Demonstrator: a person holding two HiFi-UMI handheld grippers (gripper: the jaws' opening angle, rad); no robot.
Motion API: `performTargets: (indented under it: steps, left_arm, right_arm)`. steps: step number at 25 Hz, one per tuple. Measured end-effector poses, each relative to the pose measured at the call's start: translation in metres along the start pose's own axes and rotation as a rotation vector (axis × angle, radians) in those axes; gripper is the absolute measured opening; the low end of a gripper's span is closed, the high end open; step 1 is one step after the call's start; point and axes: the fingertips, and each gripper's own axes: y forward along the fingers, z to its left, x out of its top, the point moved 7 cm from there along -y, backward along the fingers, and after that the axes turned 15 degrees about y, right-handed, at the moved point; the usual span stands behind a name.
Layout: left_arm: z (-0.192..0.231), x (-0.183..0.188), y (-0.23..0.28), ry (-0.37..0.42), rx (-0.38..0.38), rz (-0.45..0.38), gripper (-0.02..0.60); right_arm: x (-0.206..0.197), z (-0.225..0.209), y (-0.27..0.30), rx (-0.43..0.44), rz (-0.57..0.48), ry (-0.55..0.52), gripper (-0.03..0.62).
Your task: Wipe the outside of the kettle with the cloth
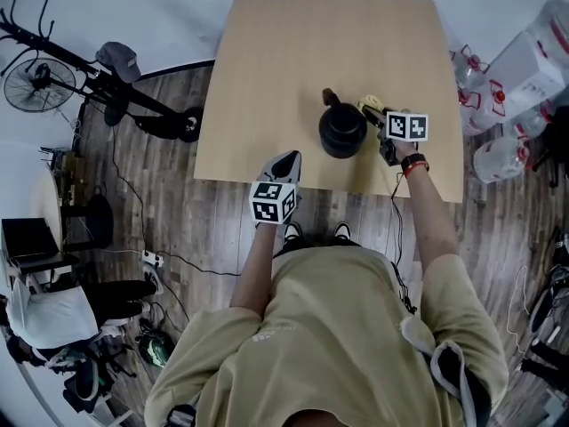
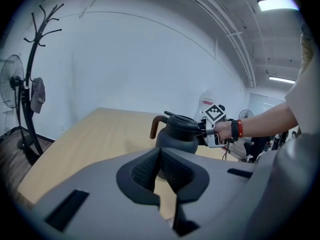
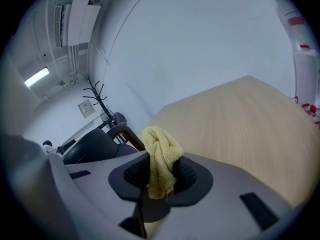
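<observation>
Right hand-held gripper (image 3: pixel 160 176) is clamped on the yellow cloth (image 3: pixel 160 154), with the kettle (image 1: pixel 342 132) just to its left on the surface (image 1: pixel 293 60); left hand-held gripper (image 2: pixel 160 169) has jaws together, empty, farther off.

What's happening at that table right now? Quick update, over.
Right gripper shut on yellow cloth, close beside black kettle. Left gripper shut, empty, held near table edge. Nothing in the way.

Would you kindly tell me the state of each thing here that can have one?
Kettle: upright on the table, lid on.
Cloth: bunched, clamped between jaws.
Right gripper: shut on the cloth.
Left gripper: shut, empty.
</observation>
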Motion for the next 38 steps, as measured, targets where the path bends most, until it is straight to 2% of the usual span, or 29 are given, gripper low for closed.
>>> performTargets:
  steps: [5,14,19,26,33,38]
  left_arm:
    - [0.013,0.001,0.001,0.019,-0.062,-0.024,0.025]
    - [0.007,-0.005,0.000,0.065,-0.193,-0.043,0.025]
    - [0.015,-0.008,-0.013,0.061,-0.230,-0.054,0.025]
    - [0.031,-0.016,-0.034,0.058,-0.240,-0.063,0.025]
    - [0.055,-0.016,-0.049,0.063,-0.211,-0.074,0.025]
    - [0.068,-0.015,-0.055,0.061,-0.183,-0.085,0.025]
  right_arm:
    - [-0.024,-0.006,-0.028,-0.153,-0.120,0.047,0.103]
    - [-0.107,0.009,-0.080,-0.294,-0.219,0.122,0.104]
    - [-0.153,0.043,-0.077,-0.284,-0.212,0.148,0.106]
    - [-0.210,0.090,-0.041,-0.241,-0.141,0.182,0.106]
    - [-0.231,0.129,0.009,-0.203,-0.042,0.169,0.107]
    - [-0.229,0.138,0.041,-0.219,-0.053,0.229,0.107]
